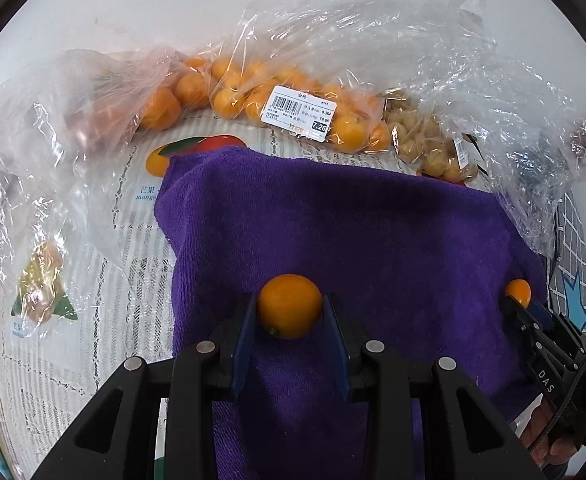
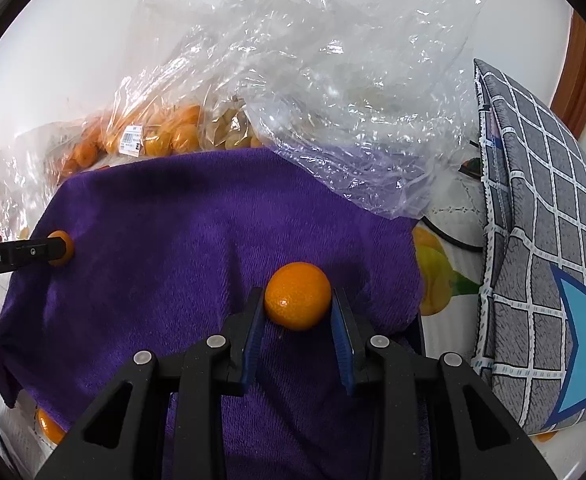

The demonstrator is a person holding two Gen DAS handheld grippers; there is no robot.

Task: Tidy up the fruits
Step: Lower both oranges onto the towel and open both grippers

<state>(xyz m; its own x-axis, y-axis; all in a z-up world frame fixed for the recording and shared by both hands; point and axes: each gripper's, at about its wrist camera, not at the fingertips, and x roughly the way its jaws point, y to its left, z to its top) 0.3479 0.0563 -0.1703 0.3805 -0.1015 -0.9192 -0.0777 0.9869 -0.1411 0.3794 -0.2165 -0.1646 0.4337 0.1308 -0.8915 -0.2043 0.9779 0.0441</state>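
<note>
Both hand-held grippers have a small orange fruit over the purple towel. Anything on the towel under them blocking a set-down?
Nothing visible. The left hand-held gripper grips a small orange fruit, the right hand-held gripper another; the purple terry towel below looks bare. The crumpled clear plastic bag overlaps only its far right corner.

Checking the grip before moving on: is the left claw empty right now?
No, the left claw is shut on a small orange, held between its blue pads over the purple towel.

Fuzzy matt purple towel (image 1: 333, 220), crinkly glossy clear plastic bags (image 2: 333, 80), dimpled shiny orange peel (image 2: 297, 295).
</note>
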